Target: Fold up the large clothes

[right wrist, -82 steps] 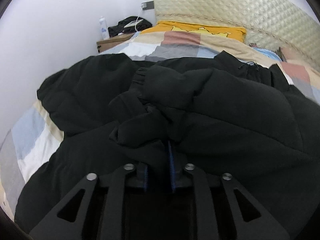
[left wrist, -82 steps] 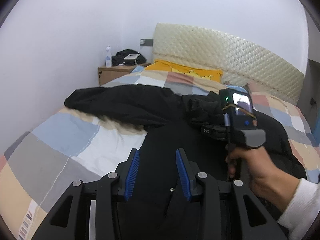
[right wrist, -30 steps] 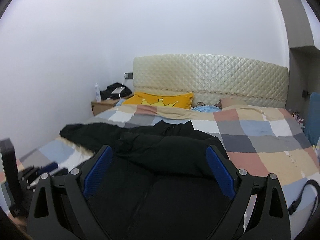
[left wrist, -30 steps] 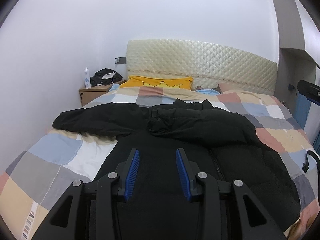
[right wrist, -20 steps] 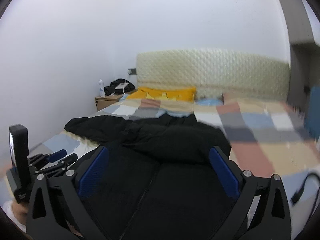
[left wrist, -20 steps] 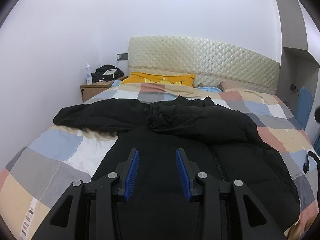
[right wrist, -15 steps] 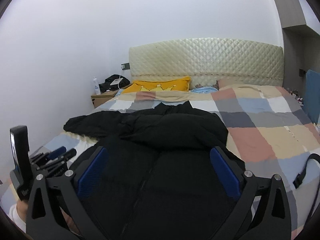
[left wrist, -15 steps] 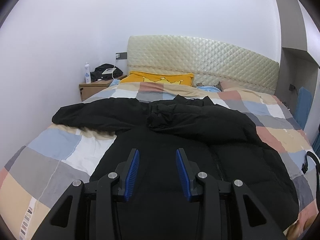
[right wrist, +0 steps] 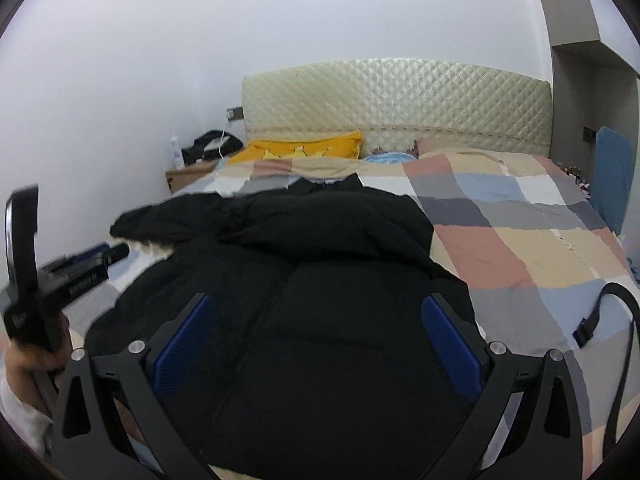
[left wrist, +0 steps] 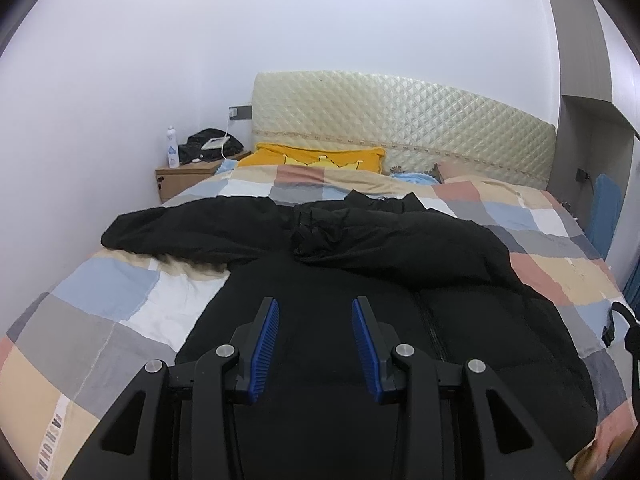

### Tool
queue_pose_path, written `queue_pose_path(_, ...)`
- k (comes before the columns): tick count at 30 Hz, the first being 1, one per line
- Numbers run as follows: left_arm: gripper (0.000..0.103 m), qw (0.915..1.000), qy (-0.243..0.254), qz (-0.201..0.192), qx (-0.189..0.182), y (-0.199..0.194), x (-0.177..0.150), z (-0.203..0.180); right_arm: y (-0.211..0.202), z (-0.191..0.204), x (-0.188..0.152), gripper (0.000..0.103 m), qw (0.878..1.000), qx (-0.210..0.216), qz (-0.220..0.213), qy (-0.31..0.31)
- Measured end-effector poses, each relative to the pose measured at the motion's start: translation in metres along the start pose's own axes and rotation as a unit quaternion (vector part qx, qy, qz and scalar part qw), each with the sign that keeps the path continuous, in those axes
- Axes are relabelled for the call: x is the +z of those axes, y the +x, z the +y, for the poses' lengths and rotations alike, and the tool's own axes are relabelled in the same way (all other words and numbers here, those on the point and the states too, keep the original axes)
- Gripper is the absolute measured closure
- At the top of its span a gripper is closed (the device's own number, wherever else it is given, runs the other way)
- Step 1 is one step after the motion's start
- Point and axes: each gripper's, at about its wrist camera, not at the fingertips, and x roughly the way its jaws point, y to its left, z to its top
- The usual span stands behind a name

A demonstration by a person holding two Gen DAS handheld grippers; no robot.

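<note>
On the far left of the right wrist view, the left gripper (right wrist: 116, 252) is seen from the side, held in a hand (right wrist: 36, 354) with a white cuff — this is not shown in the left wrist view, which looks along the left gripper's own blue pads (left wrist: 264, 342) instead. Those pads are set partly apart, with nothing between them. A big black jacket (left wrist: 360, 276) is spread flat on the bed, zip side up, in the middle of both views. One sleeve (left wrist: 180, 232) is stretched out to the left, and the other sleeve (left wrist: 380, 244) is folded across the chest. The right gripper (right wrist: 316, 346) is held above the jacket's lower part with its blue pads spread very wide and nothing in them. The bed is covered by a checked blanket (right wrist: 520, 236) in blue, grey, pink and tan. A yellow pillow (left wrist: 320, 158) is laid at the head, under a cream padded headboard (right wrist: 400, 100). A small wooden side table (left wrist: 188, 178) with a bottle (left wrist: 173, 153) is seen in the left corner by the white wall. On the right — only clear in the right wrist view — a black strap (right wrist: 604, 312) is laid over the blanket's edge.
</note>
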Motion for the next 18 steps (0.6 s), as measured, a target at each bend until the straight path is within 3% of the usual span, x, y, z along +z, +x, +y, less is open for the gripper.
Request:
queue_pose_path(11, 0.065, 0.9996, 0.004, 0.016, -0.024, 0.008, 0.001, -0.002, 0.002, -0.003, -0.015, 0.0, 1.0, 0.002, 0.013, 0.015)
queue_pose_path(13, 0.065, 0.9986, 0.002, 0.024, -0.047, 0.012, 0.009, 0.006, 0.004, -0.004, -0.016, 0.0, 1.0, -0.002, 0.015, 0.018)
queue_pose_path(16, 0.065, 0.9986, 0.005, 0.027, -0.044, 0.019, 0.029, 0.027, 0.005, -0.007, -0.019, 0.0, 1.0, -0.007, 0.016, 0.025)
queue_pose_path(18, 0.065, 0.9978, -0.019, 0.026, -0.057, 0.025, 0.044, 0.052, 0.007, -0.009, -0.02, 0.0, 0.999, -0.011, 0.018, 0.028)
